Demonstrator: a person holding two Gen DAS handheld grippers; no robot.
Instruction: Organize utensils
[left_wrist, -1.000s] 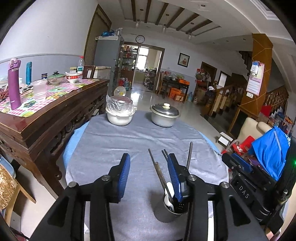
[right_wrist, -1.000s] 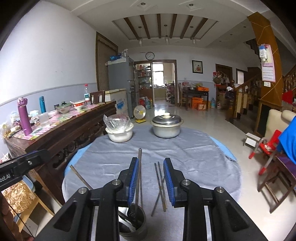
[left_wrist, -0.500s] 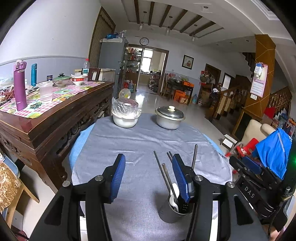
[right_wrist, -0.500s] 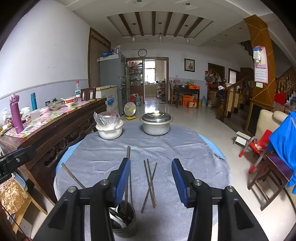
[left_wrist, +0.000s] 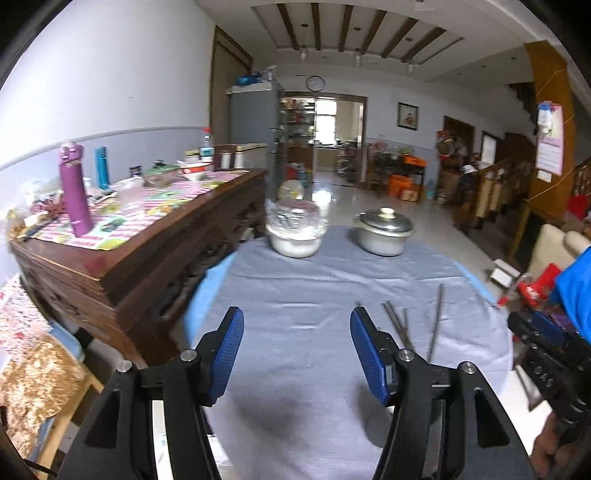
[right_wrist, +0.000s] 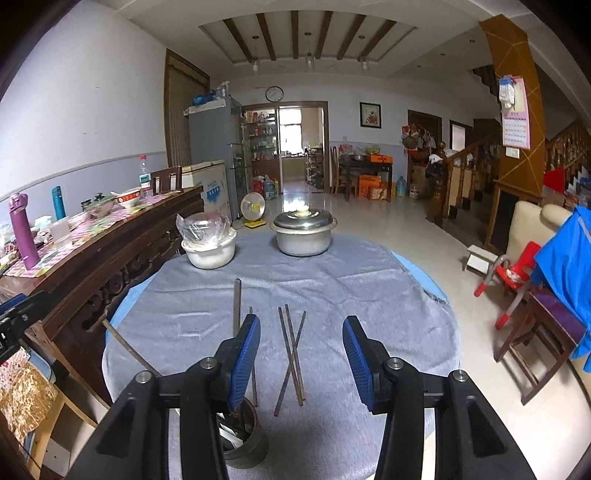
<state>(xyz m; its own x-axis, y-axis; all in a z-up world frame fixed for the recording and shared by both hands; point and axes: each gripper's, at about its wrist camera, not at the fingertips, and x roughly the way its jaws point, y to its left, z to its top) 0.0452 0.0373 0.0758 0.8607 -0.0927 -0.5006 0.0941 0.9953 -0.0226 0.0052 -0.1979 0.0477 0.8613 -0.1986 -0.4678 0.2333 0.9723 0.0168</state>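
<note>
Left gripper (left_wrist: 297, 350) hovered over bare grey cloth, jaws opening, nothing btwn them. Right gripper (right_wrist: 300, 354) likewise spread, empty, poised above the loose chopsticks (right_wrist: 291, 354).

Largest first: round bench (right_wrist: 332, 288) under grey cloth, blue edge showing at rim. Stood beside a dark carved sideboard (right_wrist: 110, 266) w/ checked runner, purple bottle (right_wrist: 23, 232) upright on it.

At bench's far side: lidded steel pot (right_wrist: 303, 232) and white bowl (right_wrist: 208, 251) topped w/ clear plastic, near each other, not touching.

Nearer: steel utensil cup (right_wrist: 242, 435) upright at near edge, just below right gripper's left finger, a few handles sticking out; contents otherwise unclear.

Chopsticks lay crossed on cloth btwn right gripper's fingers, apart from cup. One more flat metal stick (right_wrist: 236, 306) lay left of them, pointing away.
</note>
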